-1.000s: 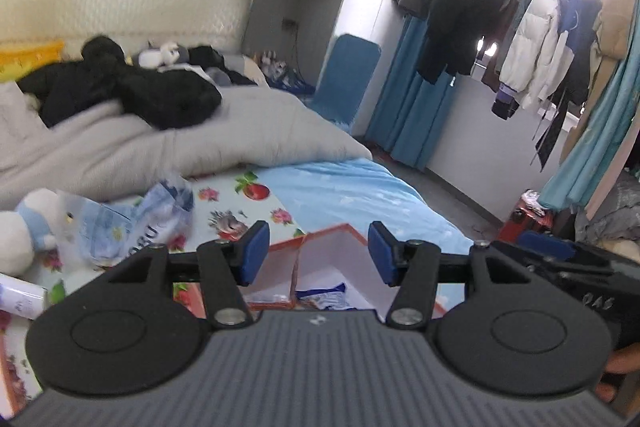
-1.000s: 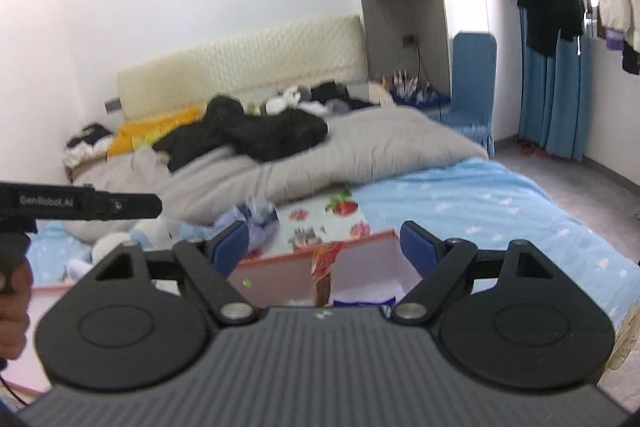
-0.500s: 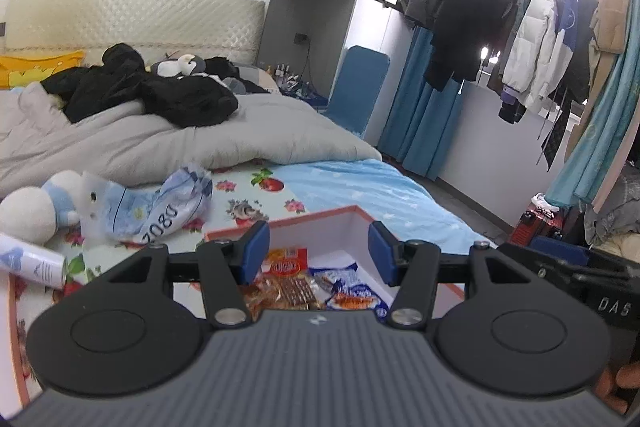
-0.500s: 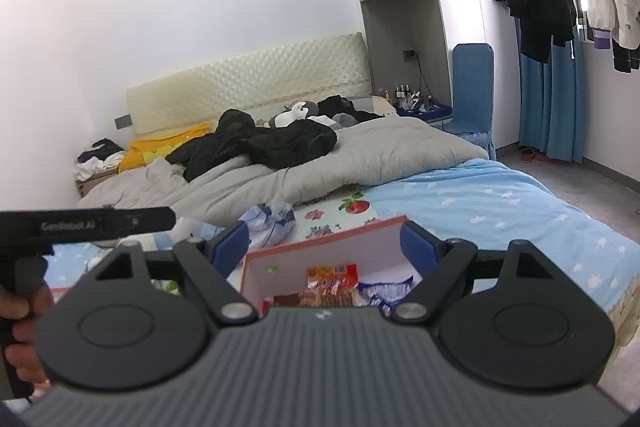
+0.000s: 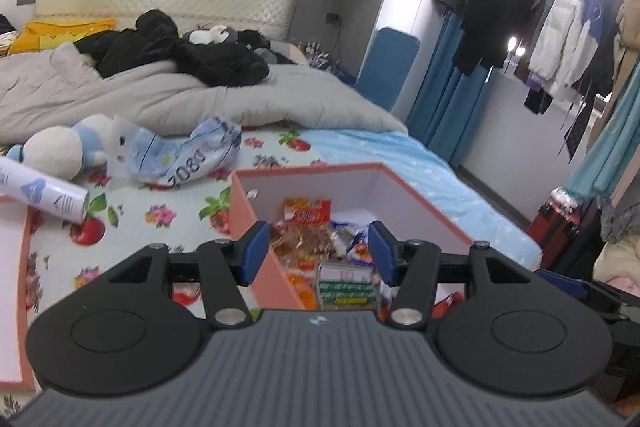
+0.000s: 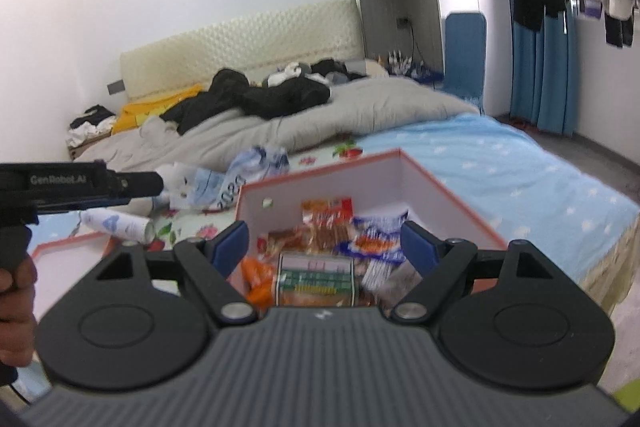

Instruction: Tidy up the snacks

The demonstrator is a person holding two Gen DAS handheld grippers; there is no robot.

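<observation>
A pink open box (image 5: 308,187) (image 6: 340,187) stands on the bed's flowered sheet. It holds several snack packets: a red-orange packet (image 5: 306,215) (image 6: 326,213) at the back, a green-and-white pack (image 5: 346,283) (image 6: 316,281) in front, and a blue-white packet (image 6: 376,239) at the right. My left gripper (image 5: 318,251) hovers over the box's near left side, open and empty. My right gripper (image 6: 324,245) hangs above the near edge, open wider, with nothing between its blue pads. In the right wrist view, the left gripper's body (image 6: 80,183) shows at the left.
The box lid (image 5: 12,267) (image 6: 68,255) lies left of the box. Beyond it lie a white spray can (image 5: 40,193), a plush toy (image 5: 60,151) and a crumpled plastic bag (image 5: 188,159). A grey duvet (image 5: 160,99) with black clothes covers the far bed. Hanging coats (image 5: 560,27) line the right.
Both grippers have come down and forward toward the box, so its inside and the snacks now show between the fingers. Neither gripper's jaws have changed their width.
</observation>
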